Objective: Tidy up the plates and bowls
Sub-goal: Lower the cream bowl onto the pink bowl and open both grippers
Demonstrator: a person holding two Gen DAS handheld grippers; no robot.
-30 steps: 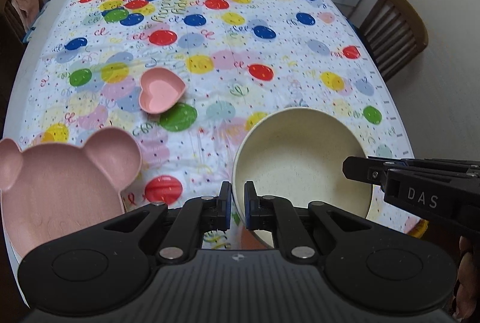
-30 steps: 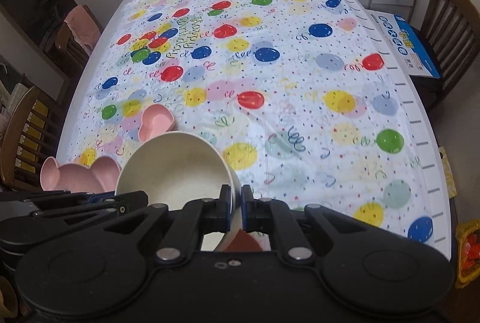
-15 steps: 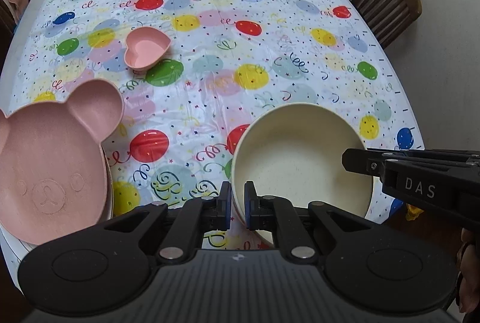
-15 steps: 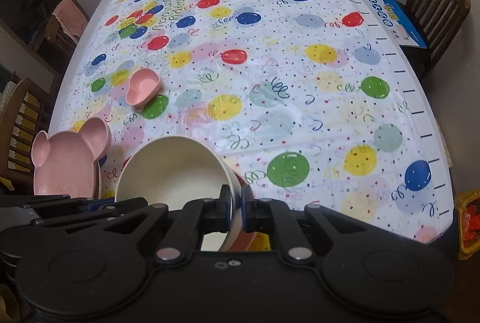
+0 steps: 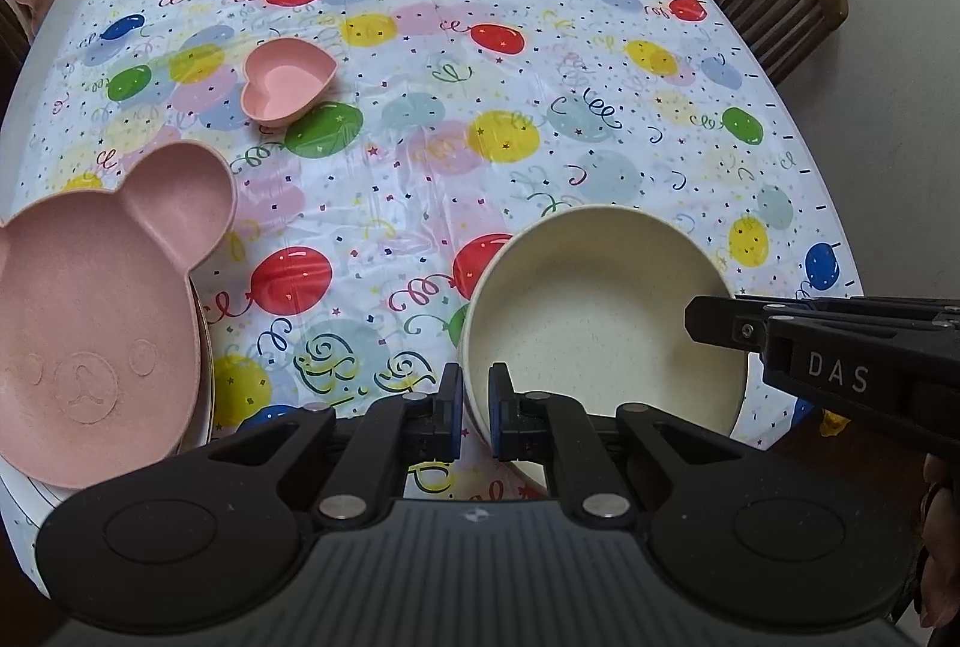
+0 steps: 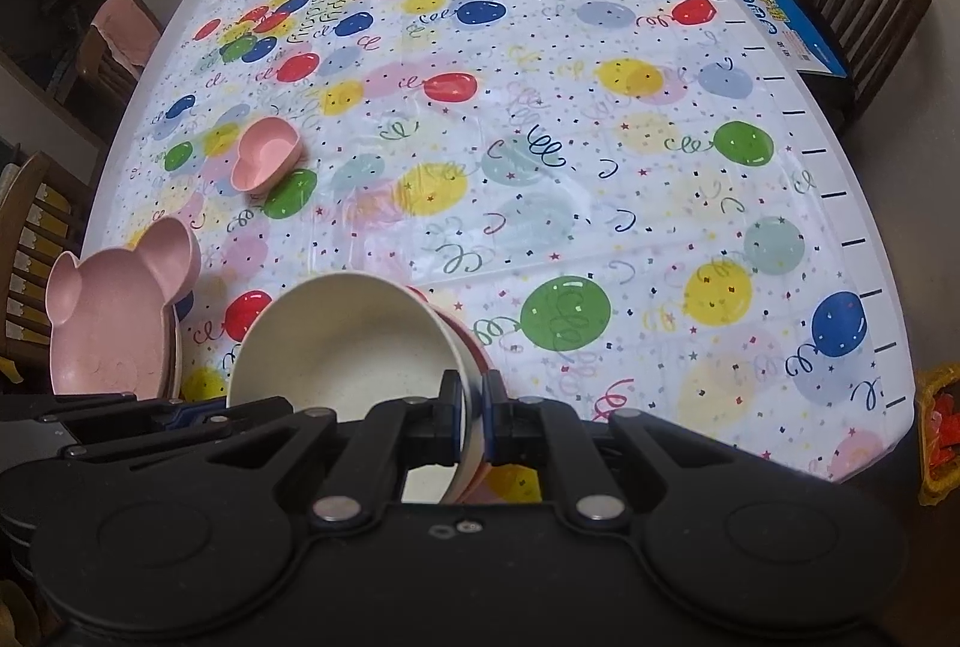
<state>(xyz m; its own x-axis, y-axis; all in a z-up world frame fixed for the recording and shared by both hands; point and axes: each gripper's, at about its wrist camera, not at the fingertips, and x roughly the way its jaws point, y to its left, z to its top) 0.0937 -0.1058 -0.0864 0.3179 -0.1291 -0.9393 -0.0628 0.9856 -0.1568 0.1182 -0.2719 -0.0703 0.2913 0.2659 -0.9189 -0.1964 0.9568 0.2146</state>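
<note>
Left tool and right tool each pinch opposite rims of the cream bowl, held between them above the near edge of the desk. Left of the left tool lies the bear-shaped plate; farther ahead, the heart-shaped dish.

2 bowls, 1 plate
</note>
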